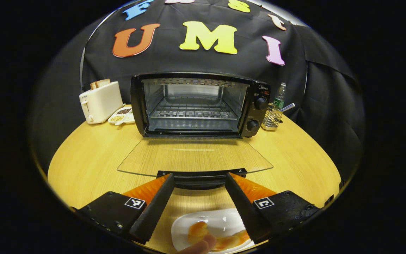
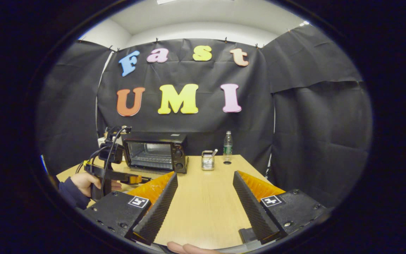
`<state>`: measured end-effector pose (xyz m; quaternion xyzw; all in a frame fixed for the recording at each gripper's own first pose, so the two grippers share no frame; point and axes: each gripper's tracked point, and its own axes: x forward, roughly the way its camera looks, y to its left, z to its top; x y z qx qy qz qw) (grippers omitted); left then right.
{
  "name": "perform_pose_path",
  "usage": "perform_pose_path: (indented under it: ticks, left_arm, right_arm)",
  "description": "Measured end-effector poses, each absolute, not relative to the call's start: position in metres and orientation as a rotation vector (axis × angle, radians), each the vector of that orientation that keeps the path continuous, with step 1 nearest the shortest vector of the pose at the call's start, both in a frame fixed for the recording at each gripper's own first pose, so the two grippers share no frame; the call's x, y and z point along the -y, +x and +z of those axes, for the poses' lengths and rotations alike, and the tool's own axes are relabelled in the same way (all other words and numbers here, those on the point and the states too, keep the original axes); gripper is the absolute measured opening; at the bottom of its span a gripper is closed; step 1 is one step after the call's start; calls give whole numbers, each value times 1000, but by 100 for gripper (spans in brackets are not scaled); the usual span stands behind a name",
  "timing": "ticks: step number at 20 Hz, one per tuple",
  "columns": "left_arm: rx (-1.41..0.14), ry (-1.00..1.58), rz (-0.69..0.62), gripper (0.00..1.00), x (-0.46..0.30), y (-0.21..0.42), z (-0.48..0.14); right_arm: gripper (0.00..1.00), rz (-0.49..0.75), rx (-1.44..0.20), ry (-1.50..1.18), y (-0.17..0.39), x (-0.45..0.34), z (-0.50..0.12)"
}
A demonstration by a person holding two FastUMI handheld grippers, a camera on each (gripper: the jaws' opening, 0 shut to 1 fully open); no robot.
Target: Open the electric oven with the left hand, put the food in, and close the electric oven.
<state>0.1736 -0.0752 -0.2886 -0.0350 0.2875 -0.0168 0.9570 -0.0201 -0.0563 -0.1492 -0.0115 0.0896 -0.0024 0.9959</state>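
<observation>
The black electric oven stands open at the back of the wooden table, its wire rack bare. Its glass door lies flat toward me, handle at the near edge. My left gripper is open, its fingertips just above the two ends of the handle, gripping nothing. Below it sits a white plate with orange-yellow food; a fingertip shows at the plate's near edge. In the right gripper view my right gripper hangs open and empty over the table, right of the oven. The hand-held left gripper is in front of the oven.
A white toaster with bread slices and a divided dish stand left of the oven. A wire holder and a water bottle stand to its right. The table's front edge curves close to the plate.
</observation>
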Motion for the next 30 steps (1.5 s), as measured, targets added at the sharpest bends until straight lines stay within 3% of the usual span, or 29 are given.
perform_pose_path:
  ticks: [5,6,7,13,21,29,30]
  left_arm:
    - [-524,-137,-46,93,57,159,-266]
    - [-497,-142,-45,83,51,152,-257]
    - [-474,-141,-47,93,45,145,-250]
    - [-323,-93,-15,93,4,102,-207]
    - [-306,-119,-32,93,-7,121,-203]
    - [-229,-83,-52,93,28,239,-152]
    - [-218,-92,-49,93,31,256,-146]
  right_arm:
    - [97,132,-261,6,-4,9,-191]
    - [97,176,-282,15,1,-5,-201]
    - [97,217,-312,18,7,-17,-213]
    - [100,538,-468,-24,24,-110,-274]
    - [99,574,-473,-28,38,-131,-281]
    - [100,508,-383,-47,55,-110,-259]
    - [96,495,-372,-53,58,-106,-256]
